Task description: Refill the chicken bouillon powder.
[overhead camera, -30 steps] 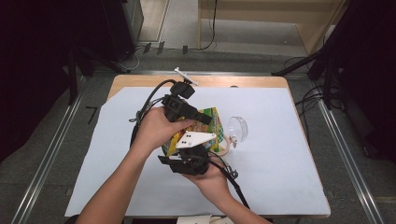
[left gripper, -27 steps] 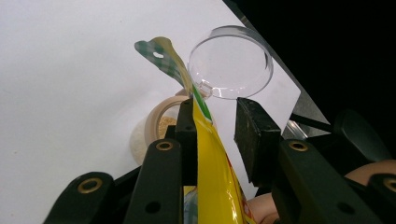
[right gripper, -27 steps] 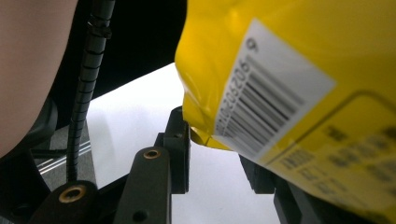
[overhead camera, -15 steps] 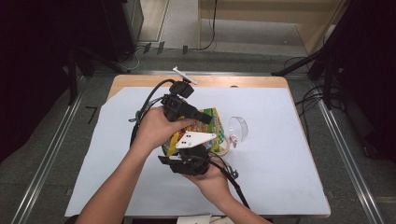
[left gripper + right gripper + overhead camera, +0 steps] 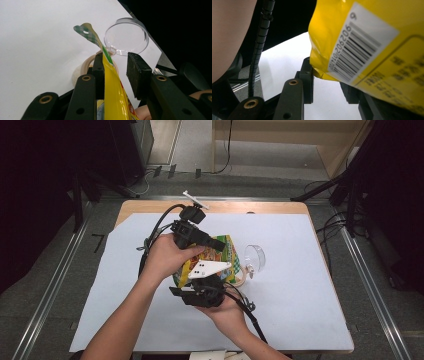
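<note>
A: Since the earlier frame almost nothing has shifted. The yellow snack bag (image 5: 212, 257) sits at the same spot in the middle of the frame, and both hands keep their places around it.

B: So a steady hold, not a pull yet?

A: That is my reading. In the left gripper view the left hand-held gripper (image 5: 115, 66) stands partly open around the bag's top edge: one pad (image 5: 99, 72) lies against the film, the other stands clear of it. The right hand-held gripper (image 5: 325, 83) has the bag's lower corner between its jaws; whether both pads press I cannot tell.

B: And around it?

A: A clear plastic cup (image 5: 255, 257) lies just right of the bag beside a pale ring (image 5: 86, 65). All rest on a white sheet over the wooden worktop (image 5: 260, 207); grey floor, rails and dark stands surround it.
</note>
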